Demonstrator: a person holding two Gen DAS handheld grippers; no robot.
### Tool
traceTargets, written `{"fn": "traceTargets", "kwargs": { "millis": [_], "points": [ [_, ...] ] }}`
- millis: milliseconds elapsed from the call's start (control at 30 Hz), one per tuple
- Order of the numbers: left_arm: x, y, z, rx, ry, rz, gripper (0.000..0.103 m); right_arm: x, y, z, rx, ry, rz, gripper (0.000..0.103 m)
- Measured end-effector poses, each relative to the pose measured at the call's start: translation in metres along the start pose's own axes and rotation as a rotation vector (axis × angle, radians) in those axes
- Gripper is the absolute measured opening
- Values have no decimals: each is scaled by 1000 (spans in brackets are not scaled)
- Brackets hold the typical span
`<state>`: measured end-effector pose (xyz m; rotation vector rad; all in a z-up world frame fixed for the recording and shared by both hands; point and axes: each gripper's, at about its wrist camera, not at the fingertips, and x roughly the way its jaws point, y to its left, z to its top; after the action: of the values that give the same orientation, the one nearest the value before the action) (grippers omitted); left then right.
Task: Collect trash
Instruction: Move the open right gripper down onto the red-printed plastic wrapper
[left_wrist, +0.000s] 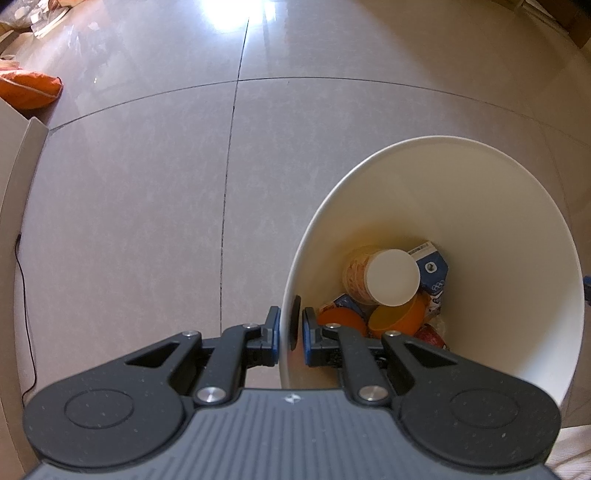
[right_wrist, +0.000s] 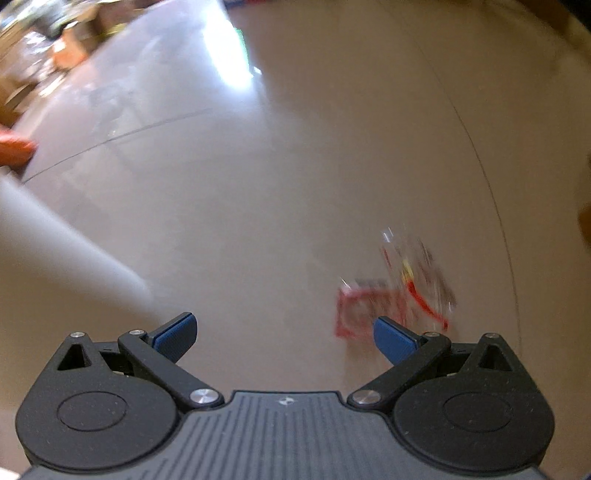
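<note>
The clear wrapper (right_wrist: 395, 291) with red edging lies flat on the floor (right_wrist: 258, 203), too blurred to tell which way its long side runs. It sits just beyond the right tongs (right_wrist: 284, 334), off their right tip; these are spread wide and empty. The left tongs (left_wrist: 290, 326) pinch the white bin's (left_wrist: 517, 229) rim.

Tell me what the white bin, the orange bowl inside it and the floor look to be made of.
White bin: probably plastic, its thin smooth matte wall evenly coloured. Orange bowl: likely plastic too, with solid colour and a thin rim. Floor: glossy tile, ceramic or stone by its look, with grout lines and a bright mirror-like glare.
</note>
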<state>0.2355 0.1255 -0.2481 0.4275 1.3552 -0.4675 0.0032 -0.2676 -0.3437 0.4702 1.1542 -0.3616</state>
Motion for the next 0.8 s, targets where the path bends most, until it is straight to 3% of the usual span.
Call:
{"fn": "traceTargets", "kwargs": {
  "millis": [300,800],
  "points": [
    [1,3,4,-2,1,-13,10,71,-51,-11,191,78,-19,103],
    [3,8,3,-16,9,-16,10,137,-68,-11,74,137,-119,103]
  ]
}}
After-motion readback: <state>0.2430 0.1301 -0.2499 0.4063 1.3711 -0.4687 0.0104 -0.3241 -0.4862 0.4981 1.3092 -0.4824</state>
